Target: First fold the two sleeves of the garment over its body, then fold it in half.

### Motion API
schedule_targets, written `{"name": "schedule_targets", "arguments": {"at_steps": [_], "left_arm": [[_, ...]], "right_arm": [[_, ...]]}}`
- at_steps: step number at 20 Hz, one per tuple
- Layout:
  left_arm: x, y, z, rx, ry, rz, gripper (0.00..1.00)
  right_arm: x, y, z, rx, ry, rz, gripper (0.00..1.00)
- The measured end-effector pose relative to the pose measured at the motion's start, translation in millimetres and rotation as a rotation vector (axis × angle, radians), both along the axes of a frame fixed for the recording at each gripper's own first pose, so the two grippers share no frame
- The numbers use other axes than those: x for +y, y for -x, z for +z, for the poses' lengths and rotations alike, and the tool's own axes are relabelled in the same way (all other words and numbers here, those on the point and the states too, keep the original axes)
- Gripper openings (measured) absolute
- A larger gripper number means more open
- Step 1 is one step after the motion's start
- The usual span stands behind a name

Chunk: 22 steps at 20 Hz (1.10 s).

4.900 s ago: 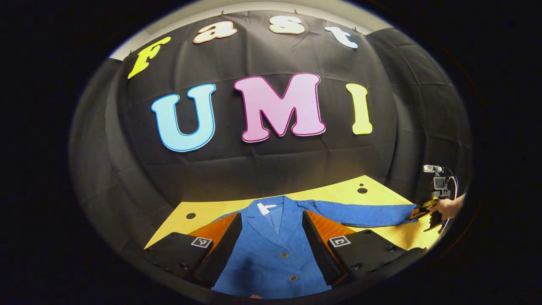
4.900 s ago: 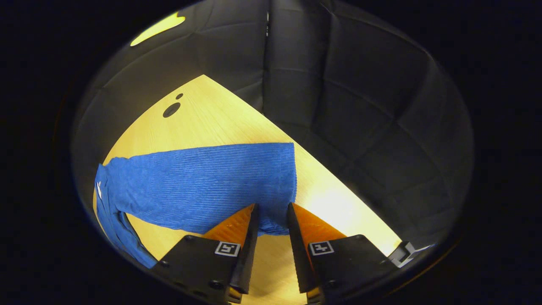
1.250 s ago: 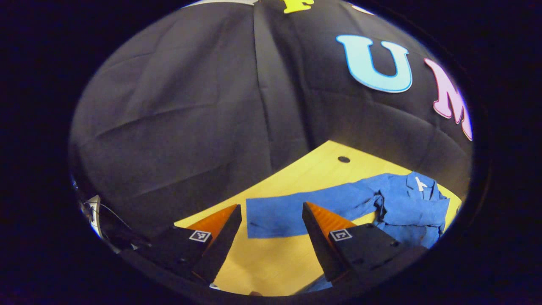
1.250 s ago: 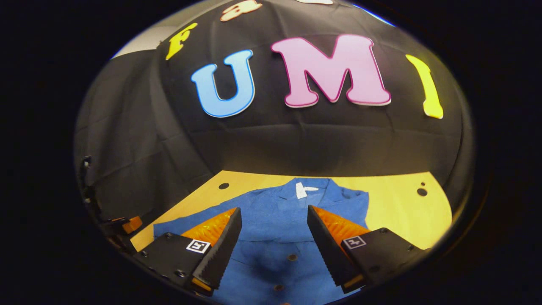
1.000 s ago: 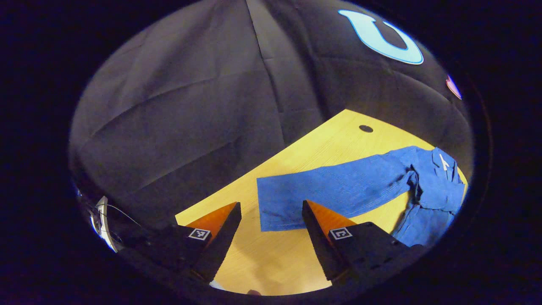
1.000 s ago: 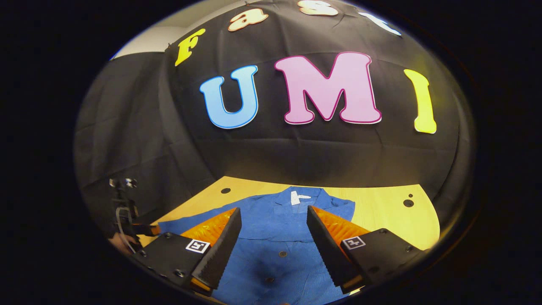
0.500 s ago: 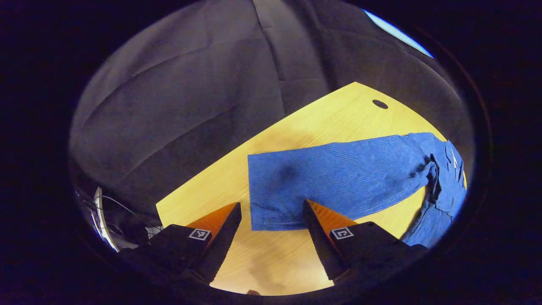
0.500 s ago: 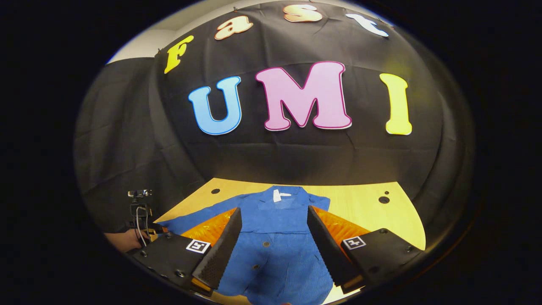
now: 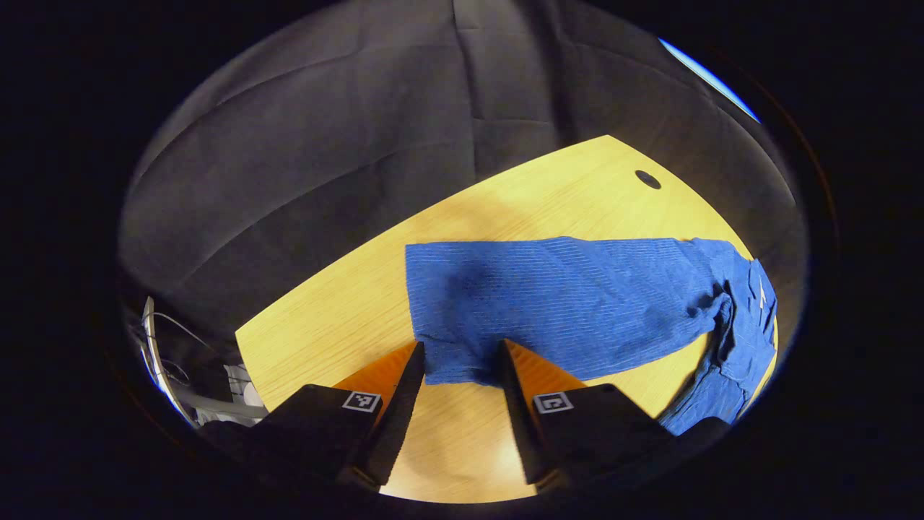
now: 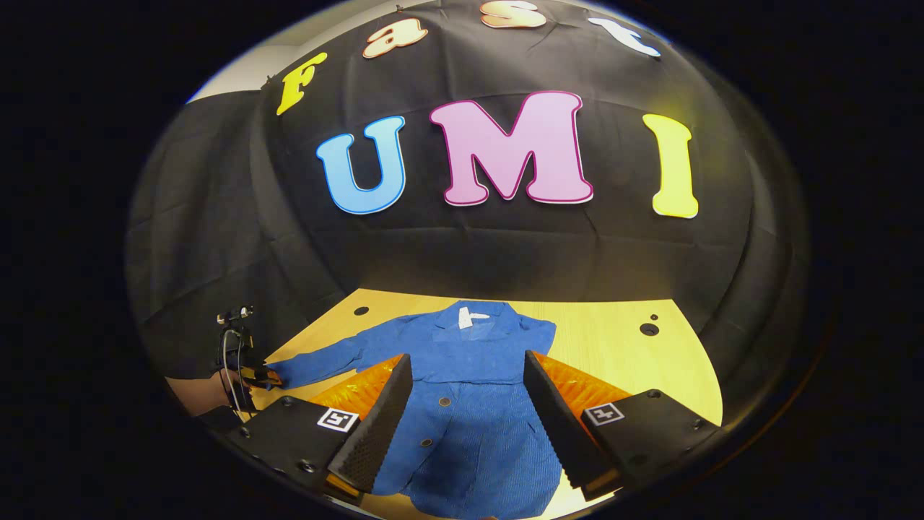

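Observation:
A blue button-up jacket (image 10: 469,426) lies flat on the yellow wooden table (image 10: 621,361), collar toward the wall. One sleeve (image 9: 570,303) stretches out sideways, and its cuff edge (image 9: 458,372) sits in the gap between my left gripper's (image 9: 460,348) fingers. Those fingers are narrowed but still apart, low over the table. In the right gripper view that same gripper (image 10: 253,375) and the hand (image 10: 191,396) holding it are at the end of the sleeve (image 10: 325,361). The other sleeve appears to lie across the chest. My right gripper (image 10: 465,360) hangs open above the jacket's front.
Round cable holes (image 9: 647,179) (image 10: 649,329) (image 10: 361,310) mark the tabletop. The table's near left edge (image 9: 253,361) drops off to cables and a white object (image 9: 162,347). Black cloth walls close in behind the table. Bare wood (image 9: 447,448) lies just in front of the cuff.
My left gripper has swung down to the sleeve's cuff and its fingers have drawn closer together around it. The right gripper has stayed open over the jacket, drifting only a little.

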<state>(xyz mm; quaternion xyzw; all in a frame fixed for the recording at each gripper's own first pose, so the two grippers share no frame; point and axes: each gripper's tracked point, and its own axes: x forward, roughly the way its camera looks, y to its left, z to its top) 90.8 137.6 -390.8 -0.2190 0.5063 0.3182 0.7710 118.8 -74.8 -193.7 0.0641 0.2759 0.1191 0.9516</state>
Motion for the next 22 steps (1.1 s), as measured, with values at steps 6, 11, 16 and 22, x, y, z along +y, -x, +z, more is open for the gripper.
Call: {"name": "schedule_targets", "arguments": {"at_steps": [6, 11, 16, 22], "left_arm": [[-13.2, -22.7, 8.0, -0.132, 0.068, 0.016, 0.09], [-13.0, -28.4, 6.1, -0.151, 0.088, 0.049, 0.00], [-22.3, -44.4, 46.8, -0.225, 0.052, 0.001, 0.00], [-74.0, -107.2, 109.2, -0.344, 0.029, -0.163, 0.00]], "right_arm": [[-4.3, 4.4, -15.8, 0.041, 0.011, 0.016, 0.98], [-14.4, 0.4, -21.2, 0.046, 0.021, 0.013, 0.98], [-32.0, -3.1, -26.6, 0.047, 0.041, -0.006, 0.98], [-52.2, -3.9, -35.0, 0.077, 0.018, -0.050, 0.98]]}}
